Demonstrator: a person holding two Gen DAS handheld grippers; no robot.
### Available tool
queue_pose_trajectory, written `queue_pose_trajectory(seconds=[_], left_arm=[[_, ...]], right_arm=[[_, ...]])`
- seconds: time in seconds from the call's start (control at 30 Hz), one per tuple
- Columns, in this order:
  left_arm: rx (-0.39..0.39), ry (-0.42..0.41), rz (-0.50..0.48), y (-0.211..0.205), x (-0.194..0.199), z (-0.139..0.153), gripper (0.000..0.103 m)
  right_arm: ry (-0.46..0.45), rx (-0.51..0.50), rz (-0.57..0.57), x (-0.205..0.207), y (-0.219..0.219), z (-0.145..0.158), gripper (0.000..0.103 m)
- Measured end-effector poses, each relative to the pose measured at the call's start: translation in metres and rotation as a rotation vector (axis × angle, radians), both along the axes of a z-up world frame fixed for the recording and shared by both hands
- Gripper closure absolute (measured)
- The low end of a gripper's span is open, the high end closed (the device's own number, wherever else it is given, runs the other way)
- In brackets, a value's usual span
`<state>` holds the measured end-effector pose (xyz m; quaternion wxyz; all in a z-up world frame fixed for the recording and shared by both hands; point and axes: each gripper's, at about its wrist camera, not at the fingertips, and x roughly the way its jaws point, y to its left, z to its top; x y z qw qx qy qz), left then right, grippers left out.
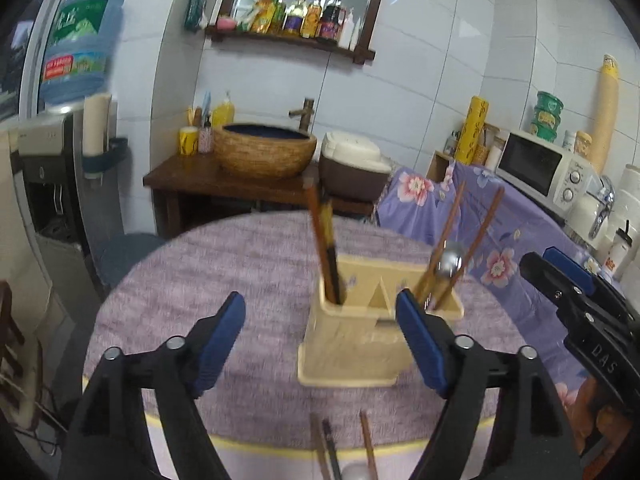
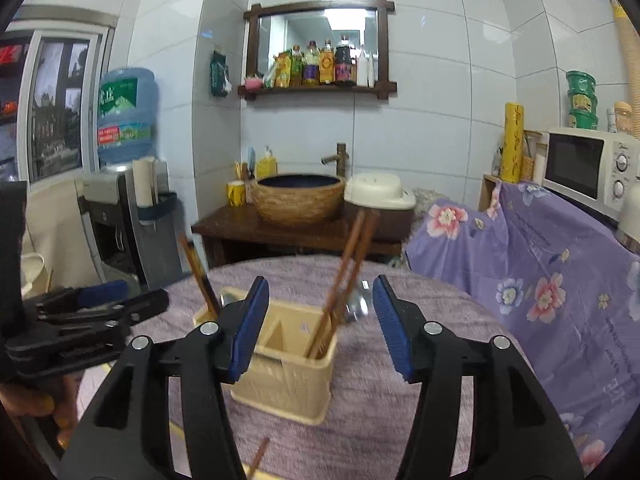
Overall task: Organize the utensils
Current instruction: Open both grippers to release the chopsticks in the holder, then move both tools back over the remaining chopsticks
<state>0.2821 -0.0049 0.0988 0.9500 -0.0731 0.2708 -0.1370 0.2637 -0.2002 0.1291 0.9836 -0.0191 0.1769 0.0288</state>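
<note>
On the round worktop (image 1: 248, 264), under a purple fuzzy cloth, sits the cream utensil holder (image 1: 352, 344), roughly mid-table, with both claws aimed at it from the near side.

Left claw (image 1: 320, 332): jaws wide, nothing between the pads; the holder shows through the gap but isn't touched. Right claw (image 2: 320, 324): jaws also apart, a bit narrower, empty; the holder sits behind and below its gap. Neither is gripping anything.

Why it's laid out this way, my read: the holder has separate compartments so items stand upright, sorted by type, handles up for easy pick. Both claws open and pointing down at the near edge suggests they're lining up on the loose pieces still lying there.

Counts:
- Left compartment: two dark chopsticks (image 1: 326, 248), looks like one pair, blurred.
- Right compartment: two brown chopsticks (image 1: 452, 236) plus one metal spoon (image 1: 450, 262).
- Loose at near edge: three sticks (image 1: 368, 444) in the left view, plus a pale rounded thing, maybe a spoon bowl, can't confirm.
- Holders: one. Claws: two.

Task partly done; loose ones remain.
</note>
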Motion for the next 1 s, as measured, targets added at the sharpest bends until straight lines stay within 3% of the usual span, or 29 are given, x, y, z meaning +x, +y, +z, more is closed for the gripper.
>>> queue_pose_trajectory(seconds=[0.27,0.5,1.0], left_arm=[[0.127,0.138,0.058,0.01,-0.039,-0.07,0.025],[0.229,0.204,0.104,0.009,-0.071,-0.118,0.025],[0.213,0.233,0.136,0.017,-0.09,-0.135,0.025]], right_arm=[[0.208,-0.094,-0.006,-0.032,0.018,-0.079,0.029],[0.451,-0.051,0.011,-0.05,0.036,-0.157,0.028],[0.578,-0.069,0.012,-0.053,0.065,-0.186,0.028]])
